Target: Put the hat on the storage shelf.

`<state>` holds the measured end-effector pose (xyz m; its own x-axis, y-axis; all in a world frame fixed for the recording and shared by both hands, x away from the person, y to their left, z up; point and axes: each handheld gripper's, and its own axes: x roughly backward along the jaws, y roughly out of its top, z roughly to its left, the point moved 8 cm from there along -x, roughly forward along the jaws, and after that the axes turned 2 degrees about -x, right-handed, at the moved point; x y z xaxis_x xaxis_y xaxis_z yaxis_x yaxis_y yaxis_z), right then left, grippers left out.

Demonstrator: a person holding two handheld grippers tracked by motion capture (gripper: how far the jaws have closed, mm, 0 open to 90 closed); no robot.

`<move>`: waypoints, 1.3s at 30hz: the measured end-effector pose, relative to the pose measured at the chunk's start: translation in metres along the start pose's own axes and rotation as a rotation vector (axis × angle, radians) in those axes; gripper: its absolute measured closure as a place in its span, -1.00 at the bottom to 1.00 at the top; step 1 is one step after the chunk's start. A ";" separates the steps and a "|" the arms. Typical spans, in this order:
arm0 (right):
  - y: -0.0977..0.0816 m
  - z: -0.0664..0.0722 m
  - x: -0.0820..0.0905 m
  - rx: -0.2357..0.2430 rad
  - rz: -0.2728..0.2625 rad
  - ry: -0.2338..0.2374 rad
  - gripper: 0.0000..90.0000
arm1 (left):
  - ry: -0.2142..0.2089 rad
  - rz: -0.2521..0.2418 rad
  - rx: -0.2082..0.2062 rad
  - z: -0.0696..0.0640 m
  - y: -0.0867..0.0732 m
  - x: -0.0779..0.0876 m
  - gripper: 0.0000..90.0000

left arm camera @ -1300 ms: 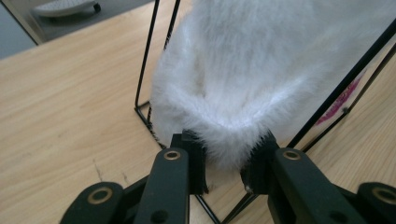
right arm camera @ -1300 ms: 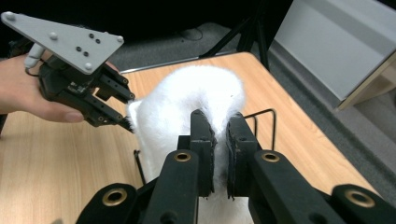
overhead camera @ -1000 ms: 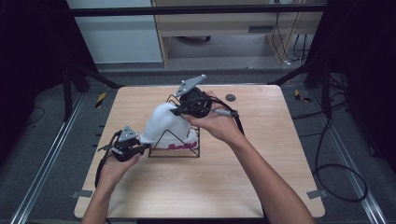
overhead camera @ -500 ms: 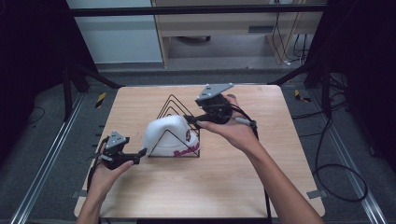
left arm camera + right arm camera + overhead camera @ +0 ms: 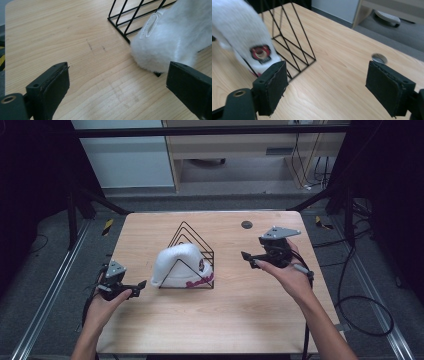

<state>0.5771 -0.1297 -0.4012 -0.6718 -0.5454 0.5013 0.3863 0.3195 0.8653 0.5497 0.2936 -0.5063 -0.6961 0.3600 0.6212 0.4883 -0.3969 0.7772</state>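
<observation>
A white fuzzy hat with a red emblem hangs over the front of a black wire triangular rack at the table's middle. My left gripper is low over the table, to the left of the hat. Its jaws have just been opening and stand open with nothing between them; the hat and rack lie beyond the left gripper. My right gripper hovers to the right of the rack, its jaws also just opened and empty. Past the right gripper I see the hat and rack.
The wooden table has a small round grommet behind the right gripper, also seen as the grommet. Cables trail from both grippers. Metal rails and dark floor flank the table; a cabinet stands beyond its far edge.
Both grippers opened and let go of the hat, which stays draped on the rack. The left one drew back to the left; the right one swung away to the right and lower.
</observation>
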 end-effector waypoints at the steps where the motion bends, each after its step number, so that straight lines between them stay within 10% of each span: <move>1: 0.000 0.000 0.000 0.000 0.000 0.000 -0.61 | 0.000 0.000 0.000 0.000 0.000 0.000 -0.92; 17: -0.112 -0.040 0.019 -0.144 0.095 -0.103 -0.77 | -0.006 0.085 -0.012 0.001 -0.030 -0.013 -0.93; 39: -0.191 -0.042 0.007 -0.228 0.206 -0.148 -0.74 | -0.002 0.097 0.041 -0.003 -0.047 -0.030 -0.94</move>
<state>0.5257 -0.2269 -0.5627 -0.6430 -0.3635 0.6741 0.6436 0.2206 0.7329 0.5464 0.2994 -0.5622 -0.6435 0.3237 0.6936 0.5741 -0.3952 0.7171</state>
